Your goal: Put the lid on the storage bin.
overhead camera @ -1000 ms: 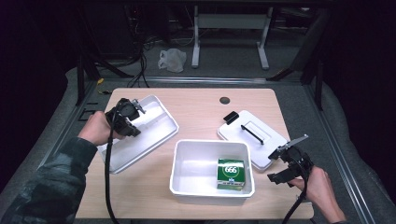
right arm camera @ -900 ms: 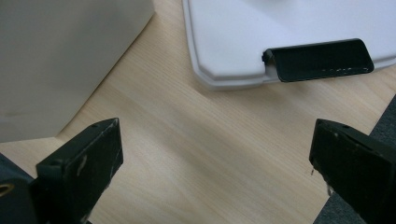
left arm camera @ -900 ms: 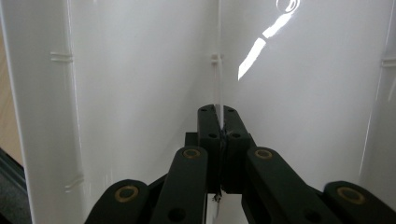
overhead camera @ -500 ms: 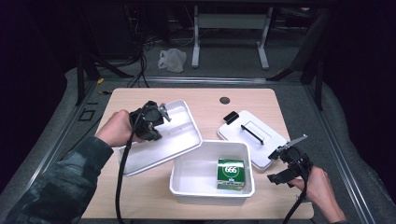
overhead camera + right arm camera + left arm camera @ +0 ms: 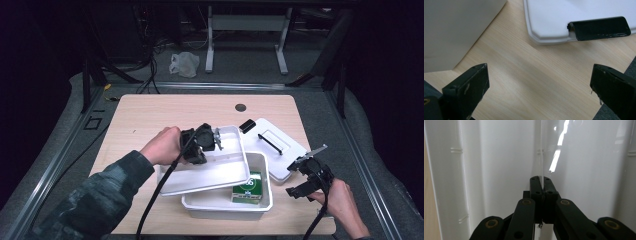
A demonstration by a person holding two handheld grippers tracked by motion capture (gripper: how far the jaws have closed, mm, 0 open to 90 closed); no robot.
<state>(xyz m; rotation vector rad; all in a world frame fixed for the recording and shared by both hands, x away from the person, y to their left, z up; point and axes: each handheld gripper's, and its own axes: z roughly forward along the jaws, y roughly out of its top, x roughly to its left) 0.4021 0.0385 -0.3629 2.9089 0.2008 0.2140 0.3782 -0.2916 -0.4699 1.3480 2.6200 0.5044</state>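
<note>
My left gripper (image 5: 215, 140) is shut on the rim of a shallow white tray (image 5: 215, 169) and holds it tilted above the left part of a white bin (image 5: 227, 206). In the left gripper view the jaws (image 5: 540, 181) pinch the tray's thin wall (image 5: 499, 157). A green box (image 5: 248, 189) stands in the bin's right end, partly under the tray's edge. My right gripper (image 5: 306, 172) hangs open near the table's front right, with nothing between its jaws (image 5: 540, 82).
A white lid (image 5: 280, 150) with a black handle (image 5: 267, 141) and a black latch (image 5: 246, 126) lies right of the bin; its corner (image 5: 564, 17) and latch (image 5: 599, 27) sit just ahead of my right gripper. The bin's wall (image 5: 454, 27) stands to that gripper's left.
My left hand has carried the tray from the table's left side rightward, and it now overlaps the bin. The right hand has stayed put.
</note>
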